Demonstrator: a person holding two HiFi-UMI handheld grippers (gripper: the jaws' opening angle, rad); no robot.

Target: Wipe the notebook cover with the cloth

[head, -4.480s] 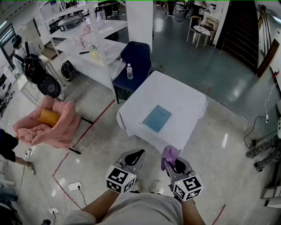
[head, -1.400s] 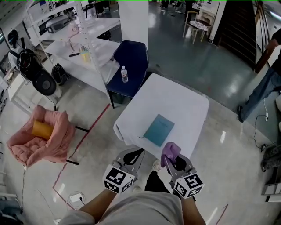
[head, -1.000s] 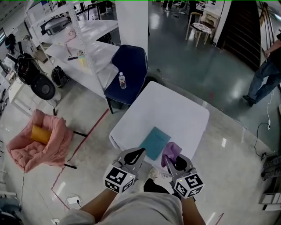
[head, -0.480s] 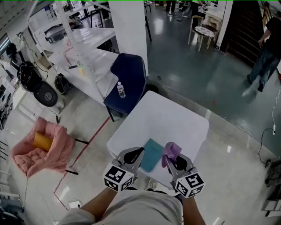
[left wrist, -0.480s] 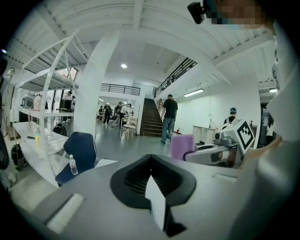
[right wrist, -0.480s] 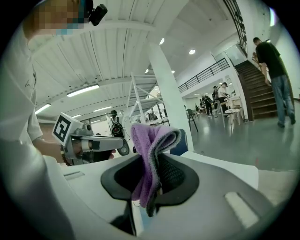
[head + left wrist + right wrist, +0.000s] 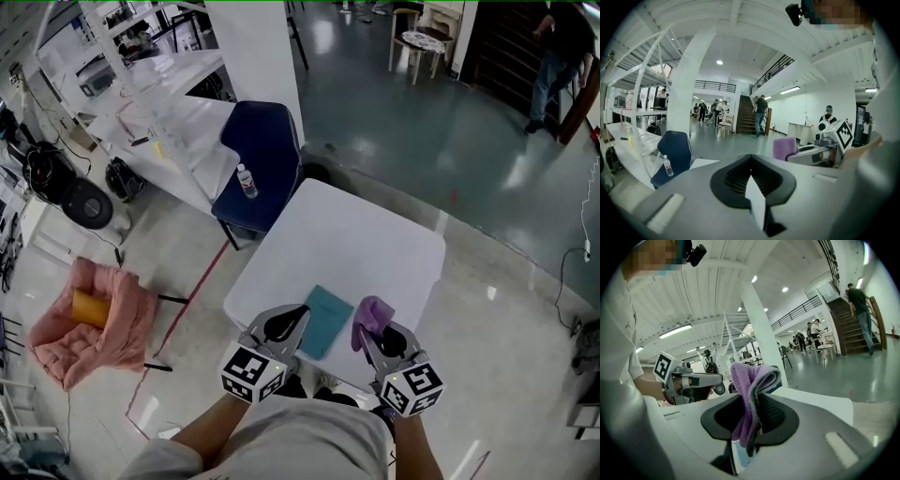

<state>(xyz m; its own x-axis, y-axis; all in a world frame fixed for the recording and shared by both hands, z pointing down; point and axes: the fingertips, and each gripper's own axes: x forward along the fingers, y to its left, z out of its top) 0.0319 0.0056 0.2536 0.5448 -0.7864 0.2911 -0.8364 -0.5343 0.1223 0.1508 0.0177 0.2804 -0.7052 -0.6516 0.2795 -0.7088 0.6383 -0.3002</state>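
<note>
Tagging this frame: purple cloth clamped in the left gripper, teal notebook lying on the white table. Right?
Not quite: the purple cloth is clamped in the right gripper, not the left one, as the right gripper view shows. The teal notebook does lie on the white table.

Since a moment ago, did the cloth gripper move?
Yes. The right gripper, holding the cloth, came forward from over the floor to the table's near edge beside the notebook.
</note>
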